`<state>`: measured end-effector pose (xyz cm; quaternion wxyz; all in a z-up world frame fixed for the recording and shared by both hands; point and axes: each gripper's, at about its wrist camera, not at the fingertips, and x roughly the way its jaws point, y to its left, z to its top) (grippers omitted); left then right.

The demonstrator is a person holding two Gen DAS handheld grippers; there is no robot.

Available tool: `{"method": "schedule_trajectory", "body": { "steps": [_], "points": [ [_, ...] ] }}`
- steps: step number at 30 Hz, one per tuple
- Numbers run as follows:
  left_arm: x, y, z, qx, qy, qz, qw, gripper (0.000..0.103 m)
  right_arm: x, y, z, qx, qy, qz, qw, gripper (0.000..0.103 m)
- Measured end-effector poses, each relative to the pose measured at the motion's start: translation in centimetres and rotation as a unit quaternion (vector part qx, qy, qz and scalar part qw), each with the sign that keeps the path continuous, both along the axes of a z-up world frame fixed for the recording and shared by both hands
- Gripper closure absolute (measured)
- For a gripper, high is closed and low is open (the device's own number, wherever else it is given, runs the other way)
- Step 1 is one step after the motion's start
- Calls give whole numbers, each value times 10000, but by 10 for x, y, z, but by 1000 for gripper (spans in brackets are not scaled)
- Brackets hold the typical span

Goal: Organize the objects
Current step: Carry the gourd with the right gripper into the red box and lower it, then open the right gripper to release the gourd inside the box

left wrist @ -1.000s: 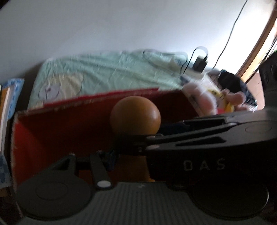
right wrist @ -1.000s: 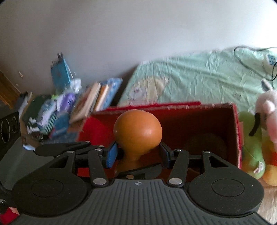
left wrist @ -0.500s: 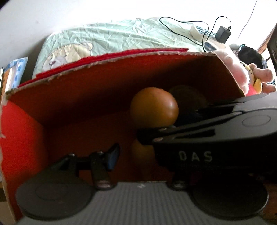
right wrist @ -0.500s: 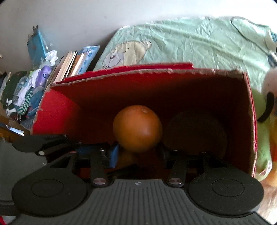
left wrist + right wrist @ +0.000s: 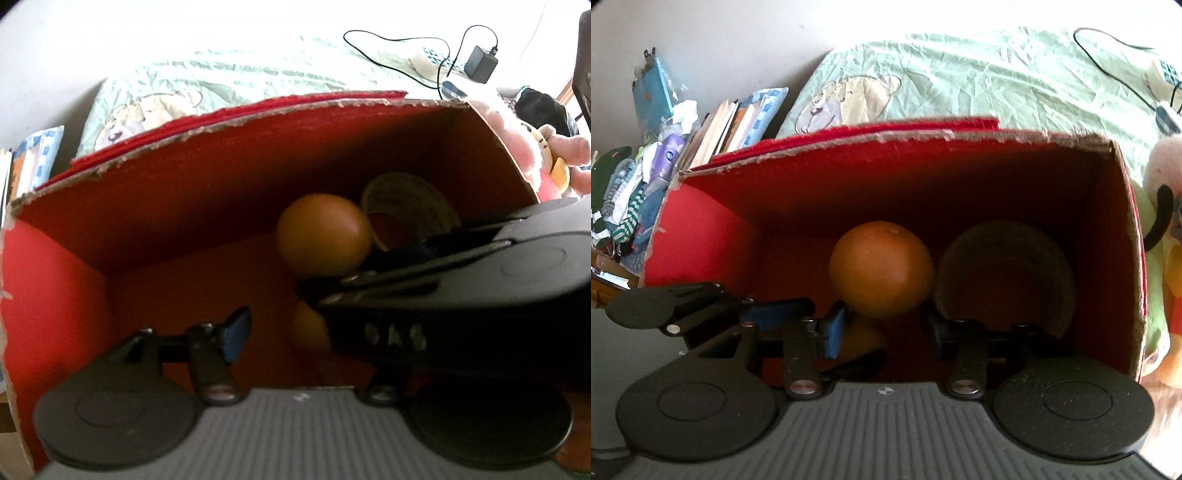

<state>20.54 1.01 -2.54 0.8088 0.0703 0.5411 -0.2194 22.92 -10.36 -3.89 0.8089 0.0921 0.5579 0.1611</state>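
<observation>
Two grippers reach into the red cardboard box (image 5: 709,229): the right gripper (image 5: 882,328), jaws just closing, brackets the orange round-headed wooden piece (image 5: 881,267), grip unclear; the left gripper (image 5: 291,332), just opening, holds nothing.

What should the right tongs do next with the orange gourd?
Probably finish closing on the neck of the orange gourd. The right tongs have just been closing with the neck between them, a gap on one side, while the left tongs have just been opening; otherwise it might tip.

We see an orange gourd-shaped toy (image 5: 881,273) standing upright inside the red cardboard box (image 5: 701,229), just beside a round woven bowl (image 5: 1004,273).
</observation>
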Motion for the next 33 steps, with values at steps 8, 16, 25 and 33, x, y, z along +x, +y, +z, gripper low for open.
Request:
{"method": "schedule_trajectory", "body": {
  "steps": [8,16,25,33],
  "points": [
    [-2,-2,-2,74,-82,83,9999,37,-1,-9,-2,222,64,-286,9993,73],
    [-2,-1,-1,164,-208,179,9995,34,-3,-12,-1,275,-56,-379,9989,75],
    [-5,-2,2,345,-424,342,9979,34,-5,-15,0,277,-160,-443,9985,79],
    [-5,-4,2,540,-532,513,9958,34,-5,-16,1,300,-217,-452,9983,79]
  ]
}}
